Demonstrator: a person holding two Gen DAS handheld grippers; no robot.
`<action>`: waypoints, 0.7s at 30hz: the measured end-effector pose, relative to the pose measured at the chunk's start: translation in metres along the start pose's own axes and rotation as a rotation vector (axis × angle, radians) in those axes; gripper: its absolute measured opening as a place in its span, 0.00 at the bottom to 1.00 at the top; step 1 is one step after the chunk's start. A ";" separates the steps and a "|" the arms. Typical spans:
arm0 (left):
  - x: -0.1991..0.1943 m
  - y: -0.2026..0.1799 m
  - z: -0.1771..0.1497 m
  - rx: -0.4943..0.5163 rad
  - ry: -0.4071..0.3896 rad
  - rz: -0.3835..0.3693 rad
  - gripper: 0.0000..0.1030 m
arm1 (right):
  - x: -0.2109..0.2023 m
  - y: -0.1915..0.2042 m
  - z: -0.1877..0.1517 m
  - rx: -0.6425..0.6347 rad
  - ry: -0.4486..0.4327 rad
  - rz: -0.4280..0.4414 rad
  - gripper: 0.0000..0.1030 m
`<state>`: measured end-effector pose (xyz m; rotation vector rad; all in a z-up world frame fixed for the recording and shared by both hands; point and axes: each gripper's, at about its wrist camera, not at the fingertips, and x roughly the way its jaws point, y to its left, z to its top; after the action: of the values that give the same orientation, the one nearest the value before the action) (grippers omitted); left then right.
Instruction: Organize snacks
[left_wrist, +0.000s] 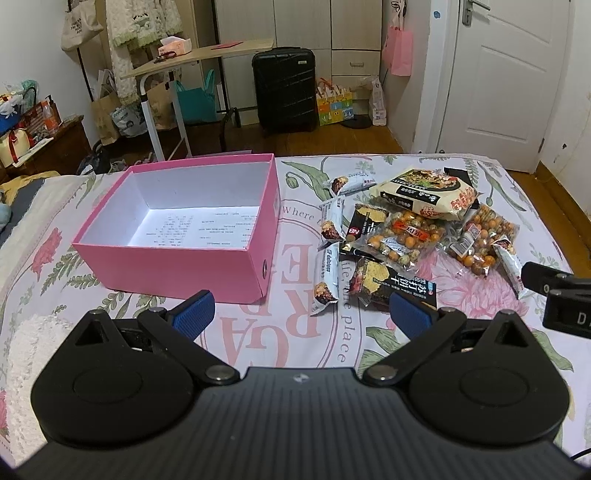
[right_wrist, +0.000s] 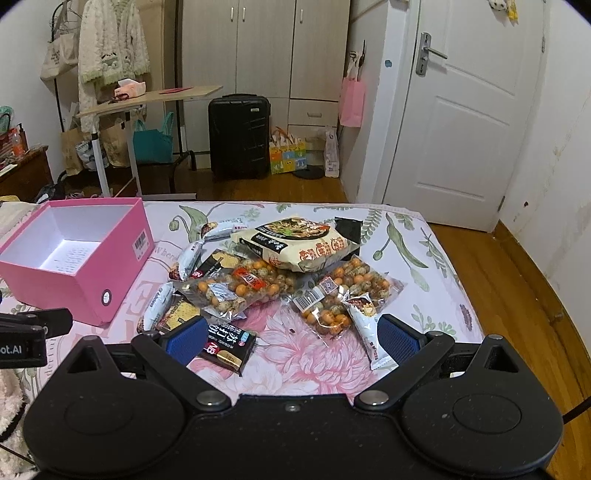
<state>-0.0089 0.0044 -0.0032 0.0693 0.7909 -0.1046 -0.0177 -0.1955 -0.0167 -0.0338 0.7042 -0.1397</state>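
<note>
An open pink box (left_wrist: 177, 254) with a white, empty inside sits on the floral bedsheet; it also shows at the left of the right wrist view (right_wrist: 85, 291). Right of it lies a pile of snacks: a cream noodle bag (left_wrist: 428, 195) (right_wrist: 295, 243), two clear bags of coated nuts (left_wrist: 402, 236) (right_wrist: 236, 288), black cracker packs (left_wrist: 391, 284) (right_wrist: 225, 345) and small white bars (left_wrist: 327, 273) (right_wrist: 364, 321). My left gripper (left_wrist: 303, 314) is open and empty, in front of the box and pile. My right gripper (right_wrist: 291, 338) is open and empty, just short of the pile.
The bed (right_wrist: 424, 258) ends on the right above a wooden floor (right_wrist: 517, 295). Beyond the bed stand a black suitcase (left_wrist: 284, 88), a side table (left_wrist: 192, 59), bags and a white door (right_wrist: 472, 129). The right gripper's body shows at the right edge of the left wrist view (left_wrist: 561, 295).
</note>
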 end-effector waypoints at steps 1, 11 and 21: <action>-0.001 0.000 0.001 0.002 0.014 -0.008 1.00 | -0.002 0.001 0.000 -0.004 0.007 -0.007 0.97; -0.006 0.001 0.005 0.018 0.030 -0.026 1.00 | -0.013 -0.006 0.002 -0.002 -0.004 0.016 0.98; 0.015 0.015 0.013 -0.018 -0.003 -0.085 0.95 | 0.004 -0.065 -0.004 0.049 -0.163 0.177 0.98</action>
<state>0.0125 0.0173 -0.0049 0.0182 0.7921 -0.1778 -0.0246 -0.2605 -0.0168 0.0638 0.5374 0.0156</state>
